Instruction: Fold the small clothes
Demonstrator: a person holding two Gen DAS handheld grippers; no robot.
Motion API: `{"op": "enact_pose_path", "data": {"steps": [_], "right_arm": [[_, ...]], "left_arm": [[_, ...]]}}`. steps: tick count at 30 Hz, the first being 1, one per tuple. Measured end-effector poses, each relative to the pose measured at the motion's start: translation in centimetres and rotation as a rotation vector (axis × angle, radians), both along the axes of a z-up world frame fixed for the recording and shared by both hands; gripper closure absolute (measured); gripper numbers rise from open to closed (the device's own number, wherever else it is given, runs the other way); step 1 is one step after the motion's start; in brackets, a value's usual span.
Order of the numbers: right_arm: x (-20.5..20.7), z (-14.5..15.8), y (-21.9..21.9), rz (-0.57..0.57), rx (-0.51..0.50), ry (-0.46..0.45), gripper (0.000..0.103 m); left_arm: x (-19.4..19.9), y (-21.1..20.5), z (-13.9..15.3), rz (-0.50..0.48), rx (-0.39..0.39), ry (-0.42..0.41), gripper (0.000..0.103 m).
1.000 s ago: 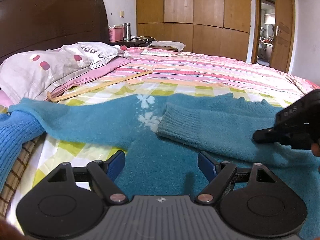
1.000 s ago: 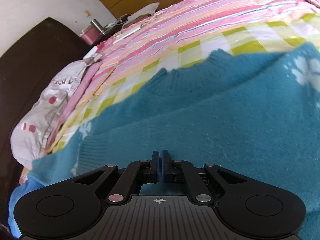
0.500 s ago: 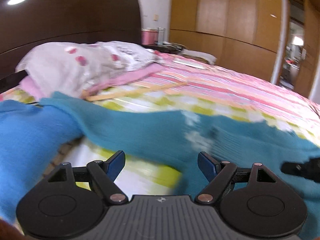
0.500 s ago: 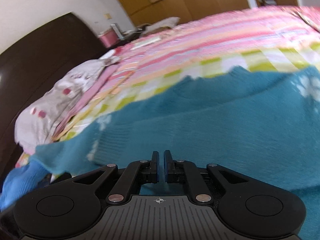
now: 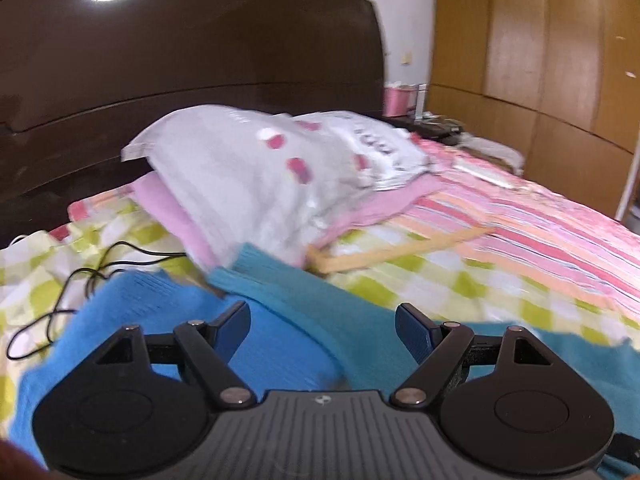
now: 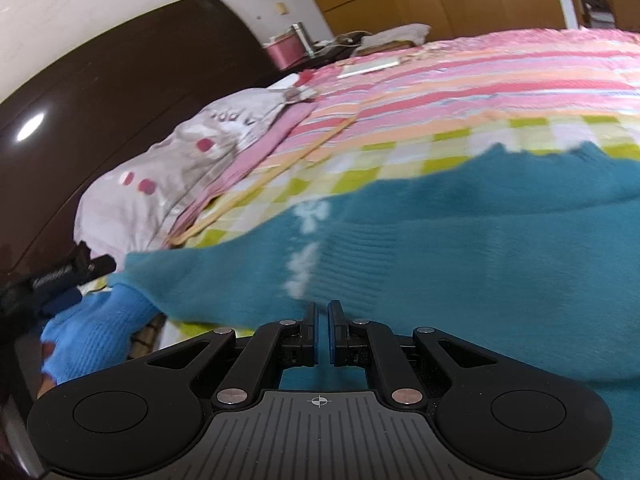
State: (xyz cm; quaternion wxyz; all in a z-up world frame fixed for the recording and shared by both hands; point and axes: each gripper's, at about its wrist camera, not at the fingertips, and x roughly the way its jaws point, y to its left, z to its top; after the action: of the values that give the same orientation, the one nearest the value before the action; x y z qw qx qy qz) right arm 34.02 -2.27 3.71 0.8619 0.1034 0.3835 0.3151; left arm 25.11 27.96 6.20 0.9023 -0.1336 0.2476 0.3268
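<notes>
Bed (image 5: 520, 240): striped pink and checked green cover, running from the dark headboard (image 5: 180, 60) toward the wardrobe (image 5: 560, 40).

Teal sweater (image 6: 460, 264): spread flat on the near part of the bed. In the right wrist view its body fills the lower right and its long axis runs across the frame. One sleeve (image 5: 288, 280) stretches out toward the headboard end, with its ribbed cuff pointing at the pillow (image 5: 256, 176) and lying just beside it. A second ribbed cuff is folded onto the body, next to the white flower marks (image 6: 304, 248). The far edge with its notched collar faces the striped part of the cover.

Blue sweater (image 5: 168, 320): a brighter knit at the bed's near corner, partly under the teal sleeve. The blur hides how it is folded.

Pillow: grey-white with pink spots, resting on a pink one against the headboard.

Stick (image 5: 400, 252): pale wood, lying on the cover from the pillow toward the stripes.

Cable (image 5: 72, 288): thin, black, looping over the checked cover beside the blue sweater.

My left gripper (image 5: 323, 322): released, with its jaws standing wide over the teal sleeve and the blue sweater, holding nothing.

My right gripper (image 6: 322, 334): clenched to a narrow slit above the teal body. I see no cloth between the pads.
</notes>
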Motion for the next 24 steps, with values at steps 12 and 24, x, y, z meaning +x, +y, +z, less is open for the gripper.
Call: {"op": "enact_pose_path", "data": {"steps": [12, 24], "right_arm": [[-0.1, 1.9, 9.6, 0.138, 0.034, -0.011, 0.095], [0.4, 1.0, 11.1, 0.121, -0.01, -0.003, 0.095]], "left_arm": [[1.5, 9.5, -2.2, 0.121, -0.27, -0.003, 0.019], [5.6, 11.4, -3.8, 0.167, -0.319, 0.106, 0.018]]}}
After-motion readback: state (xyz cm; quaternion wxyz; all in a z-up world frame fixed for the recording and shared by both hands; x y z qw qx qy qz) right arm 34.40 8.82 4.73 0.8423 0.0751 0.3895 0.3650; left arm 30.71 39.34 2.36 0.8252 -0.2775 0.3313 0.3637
